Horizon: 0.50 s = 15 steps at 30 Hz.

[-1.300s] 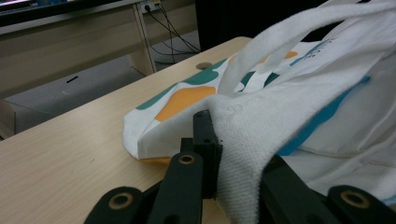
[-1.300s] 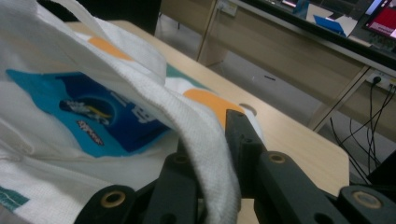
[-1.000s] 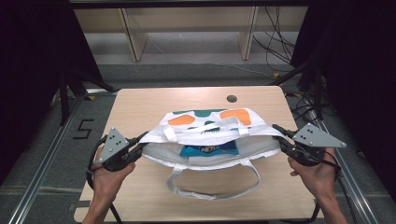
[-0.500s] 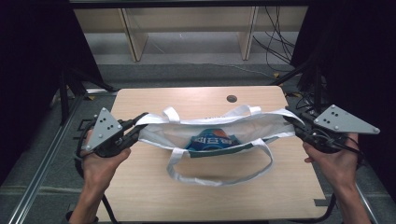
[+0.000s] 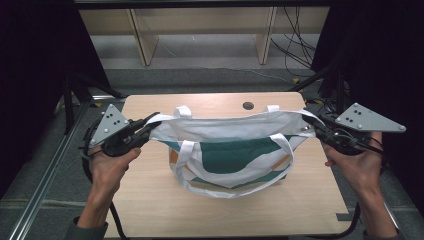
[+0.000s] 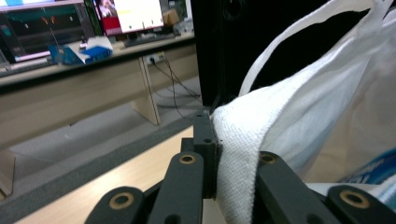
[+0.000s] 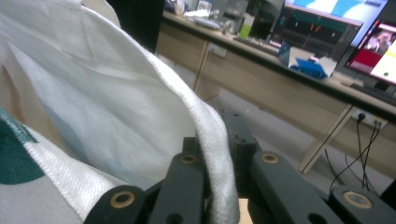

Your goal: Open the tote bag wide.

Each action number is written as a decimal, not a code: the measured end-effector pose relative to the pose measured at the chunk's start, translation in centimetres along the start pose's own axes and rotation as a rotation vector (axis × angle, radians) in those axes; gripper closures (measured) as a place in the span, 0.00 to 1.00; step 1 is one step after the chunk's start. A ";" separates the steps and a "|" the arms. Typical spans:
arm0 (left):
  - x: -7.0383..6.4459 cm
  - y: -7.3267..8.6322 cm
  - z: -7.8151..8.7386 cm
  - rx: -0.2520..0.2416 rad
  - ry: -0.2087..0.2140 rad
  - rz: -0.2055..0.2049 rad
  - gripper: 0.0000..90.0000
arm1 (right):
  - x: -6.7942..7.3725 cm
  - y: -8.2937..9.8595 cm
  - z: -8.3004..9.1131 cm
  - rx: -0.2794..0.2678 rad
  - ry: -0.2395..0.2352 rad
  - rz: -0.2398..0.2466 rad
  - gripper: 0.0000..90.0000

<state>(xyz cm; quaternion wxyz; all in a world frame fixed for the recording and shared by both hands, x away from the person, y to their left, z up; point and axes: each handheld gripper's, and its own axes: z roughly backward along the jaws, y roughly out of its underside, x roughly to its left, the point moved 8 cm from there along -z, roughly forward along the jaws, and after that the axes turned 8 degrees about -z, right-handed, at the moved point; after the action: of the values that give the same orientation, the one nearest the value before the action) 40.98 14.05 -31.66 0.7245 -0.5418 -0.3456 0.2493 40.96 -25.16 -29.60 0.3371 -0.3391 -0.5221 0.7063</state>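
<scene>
A white tote bag (image 5: 227, 150) with green and orange print hangs stretched above the wooden table (image 5: 150, 210), lifted by its two ends. My left gripper (image 5: 147, 126) is shut on the bag's left rim corner; in the left gripper view the white cloth (image 6: 238, 154) is pinched between the black jaws. My right gripper (image 5: 311, 126) is shut on the right rim corner, and the right gripper view has the woven hem (image 7: 212, 140) running down between its jaws. Two looped handles (image 5: 235, 192) droop from the bag, the near one hanging low toward the table.
A round dark hole (image 5: 248, 105) sits near the table's far edge. Beyond the table stand wooden shelf legs (image 5: 142, 40) and loose cables (image 5: 295, 45) on the floor. Dark frame posts flank both sides. The gripper views show desks with lit monitors (image 7: 322, 23) in the distance.
Both grippers have risen and pulled apart, lifting the bag off the table and drawing its rim taut. The bag turned upright, so its printed side now faces me.
</scene>
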 end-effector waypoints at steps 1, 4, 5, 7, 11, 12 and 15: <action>-0.1 0.5 -0.2 0.009 0.002 0.003 0.96 | 0.0 0.5 -0.4 0.019 -0.004 0.002 0.96; -0.1 1.6 -0.5 0.008 0.005 0.015 0.95 | -0.3 1.3 -1.1 0.025 0.002 -0.003 0.96; -0.2 2.0 -0.6 0.015 0.000 0.007 0.95 | -0.2 1.6 -1.4 0.030 -0.003 -0.009 0.96; -0.4 2.8 -0.9 0.034 -0.007 -0.012 0.96 | -0.1 1.7 -1.5 0.036 0.003 -0.005 0.96; -0.7 4.3 -1.3 0.046 0.018 0.039 0.95 | -0.1 2.2 -1.7 0.052 0.014 0.003 0.96; -0.6 4.4 -1.6 0.032 0.024 0.023 0.95 | -0.1 2.3 -1.7 0.051 0.013 0.011 0.96; -0.6 5.4 -2.5 0.077 0.007 0.030 0.95 | -0.3 2.6 -2.2 0.062 0.027 0.022 0.96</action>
<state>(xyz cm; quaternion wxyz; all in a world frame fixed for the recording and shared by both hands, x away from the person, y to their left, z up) 42.56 13.62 -37.41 0.7422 -0.5194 -0.3251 0.2712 42.65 -24.84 -32.60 0.3469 -0.3436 -0.4914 0.7212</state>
